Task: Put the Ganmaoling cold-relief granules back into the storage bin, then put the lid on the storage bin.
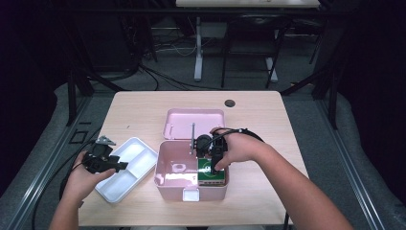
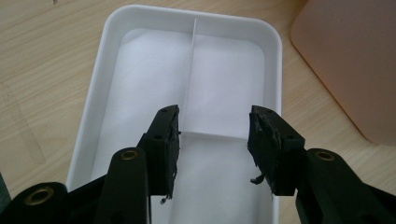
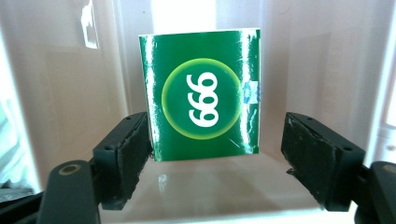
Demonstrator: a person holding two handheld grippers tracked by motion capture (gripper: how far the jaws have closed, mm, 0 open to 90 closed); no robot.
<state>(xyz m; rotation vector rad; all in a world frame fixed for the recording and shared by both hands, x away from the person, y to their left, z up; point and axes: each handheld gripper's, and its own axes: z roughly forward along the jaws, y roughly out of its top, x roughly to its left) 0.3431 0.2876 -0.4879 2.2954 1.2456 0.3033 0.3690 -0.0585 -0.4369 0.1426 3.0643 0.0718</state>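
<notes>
My right gripper (image 3: 215, 154) reaches down into the pink box (image 1: 165, 184) on the desk (image 1: 139, 108), jaws spread either side of the green packet (image 3: 203, 93). One pad seems to brush its edge, the other stands clear. My left gripper (image 2: 212, 144) hovers spread over the white tray (image 2: 112, 42), holding nothing.

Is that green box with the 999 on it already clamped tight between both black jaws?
No, in the right gripper view the green box meets one jaw, while the other jaw of the right gripper stands clearly apart from it.
</notes>
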